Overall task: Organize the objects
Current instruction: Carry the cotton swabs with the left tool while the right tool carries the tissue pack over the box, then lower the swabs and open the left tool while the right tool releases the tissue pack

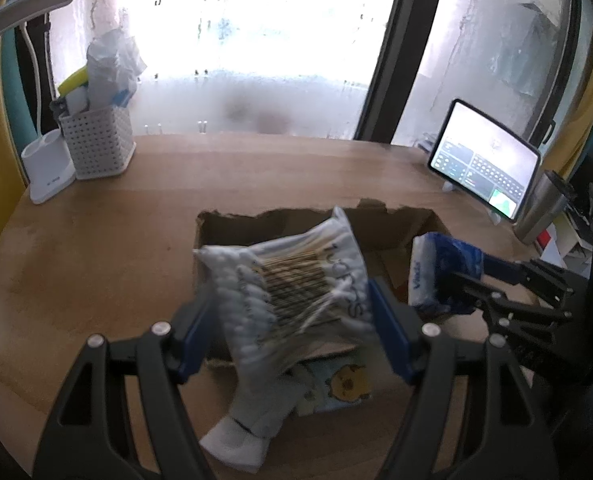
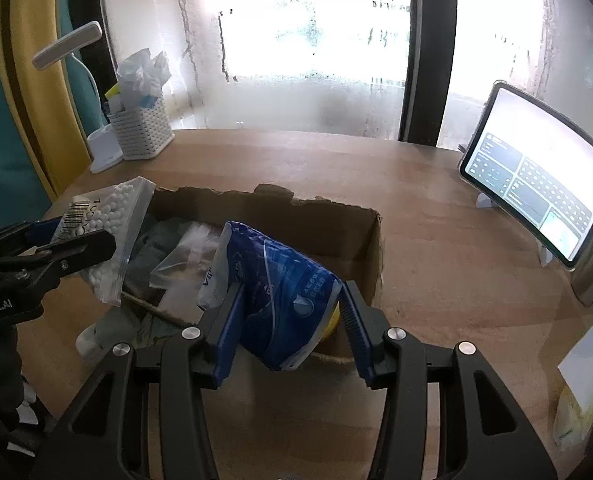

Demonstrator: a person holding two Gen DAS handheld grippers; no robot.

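Note:
My left gripper (image 1: 292,312) is shut on a clear bag of cotton swabs (image 1: 292,284) and holds it above the near left part of an open cardboard box (image 1: 264,220). My right gripper (image 2: 292,308) is shut on a blue tissue pack (image 2: 280,292) and holds it over the box (image 2: 360,240), toward its near right corner. In the right wrist view the left gripper (image 2: 80,240) and the swab bag (image 2: 112,232) show at the left. In the left wrist view the tissue pack (image 1: 436,272) shows at the right. Grey cloth and clear plastic bags (image 2: 180,256) lie inside the box.
A white perforated basket (image 1: 96,144) stuffed with items and a white desk lamp base (image 1: 46,168) stand at the table's far left. A tablet on a stand (image 1: 484,160) and a steel tumbler (image 1: 540,208) stand at the right. A white sock (image 1: 236,440) and a printed cloth (image 1: 336,388) lie before the box.

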